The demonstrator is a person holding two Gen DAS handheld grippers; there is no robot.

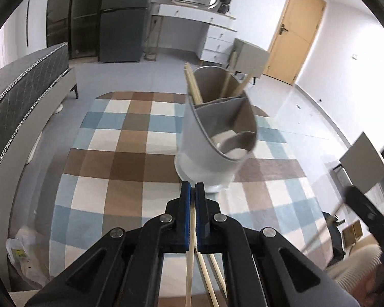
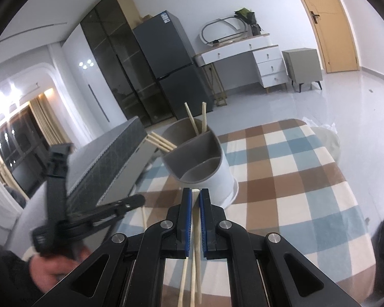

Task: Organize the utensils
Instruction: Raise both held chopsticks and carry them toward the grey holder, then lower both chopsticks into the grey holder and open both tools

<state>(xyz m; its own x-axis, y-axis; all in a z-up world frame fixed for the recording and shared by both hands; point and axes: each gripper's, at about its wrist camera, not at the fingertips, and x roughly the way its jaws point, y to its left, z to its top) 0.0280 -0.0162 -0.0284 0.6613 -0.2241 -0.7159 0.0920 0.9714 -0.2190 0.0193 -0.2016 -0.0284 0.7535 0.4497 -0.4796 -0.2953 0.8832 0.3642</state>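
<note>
Upright, the grey three-compartment plastic utensil holder (image 1: 212,138) carries pale wooden chopsticks (image 1: 193,87) in its rear compartment; left gripper (image 1: 192,192) and right gripper (image 2: 195,197) fingers each pinch chopsticks just before it.

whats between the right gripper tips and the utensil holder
Nothing but a short strip of checked cloth. In the right wrist view the right gripper, shut on chopsticks, sits just short of the utensil holder.

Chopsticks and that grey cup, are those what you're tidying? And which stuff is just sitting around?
For the job:
utensil holder
chopsticks already inside it
chopsticks in the left gripper
chopsticks in the right gripper

Just lying about:
checked cloth
fridge
dresser
door
</note>
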